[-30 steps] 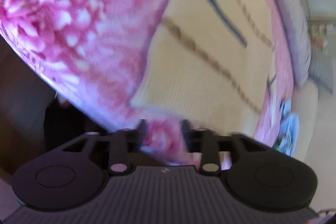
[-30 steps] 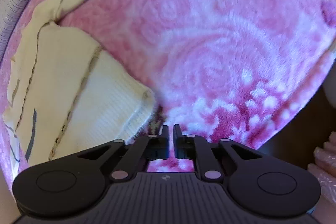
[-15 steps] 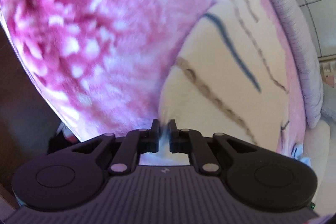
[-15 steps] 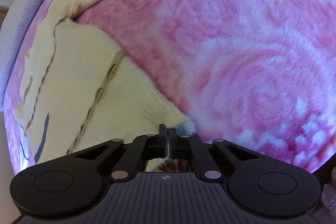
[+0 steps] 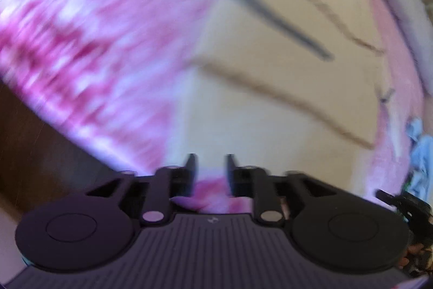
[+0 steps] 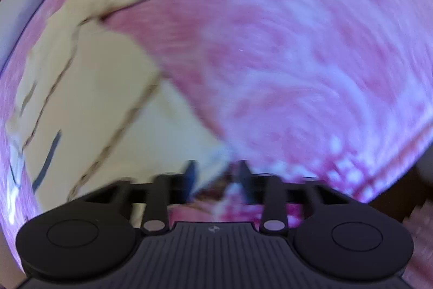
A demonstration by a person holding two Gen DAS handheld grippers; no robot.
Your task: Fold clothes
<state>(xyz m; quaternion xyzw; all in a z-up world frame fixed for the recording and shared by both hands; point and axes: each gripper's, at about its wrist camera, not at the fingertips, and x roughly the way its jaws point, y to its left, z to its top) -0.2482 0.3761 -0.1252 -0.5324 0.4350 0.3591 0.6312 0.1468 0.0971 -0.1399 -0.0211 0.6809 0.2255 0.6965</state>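
While both views are smeared by motion blur, the nearest things read clearly enough: the left gripper (image 5: pixel 209 167) sits at the bottom centre of the left wrist view, its jaws parting, with a gap between them and no cloth pinched. At the bottom centre of the right wrist view the right gripper (image 6: pixel 216 172) is likewise letting go, its jaws opening; the cream corner lies just above its fingertips, not pressed by them.

Beyond the fingertips lies the cream garment (image 5: pixel 270 113) – a ribbed knit with thin brown and navy lines – spread over the centre and right of the left view and the left half of the right view (image 6: pixel 89 113). It rests on a pink floral fleece blanket (image 5: pixel 94 31), which fills the upper left there.

Likely trouble, as a judgement: a released corner may spring back or slide on the fluffy fleece, undoing the fold; a fingertip may snag blanket pile on withdrawal.

Counted – two grippers, one cream garment, one pink blanket, one small pale blue cloth (image 5: pixel 422 151) at the far right edge.
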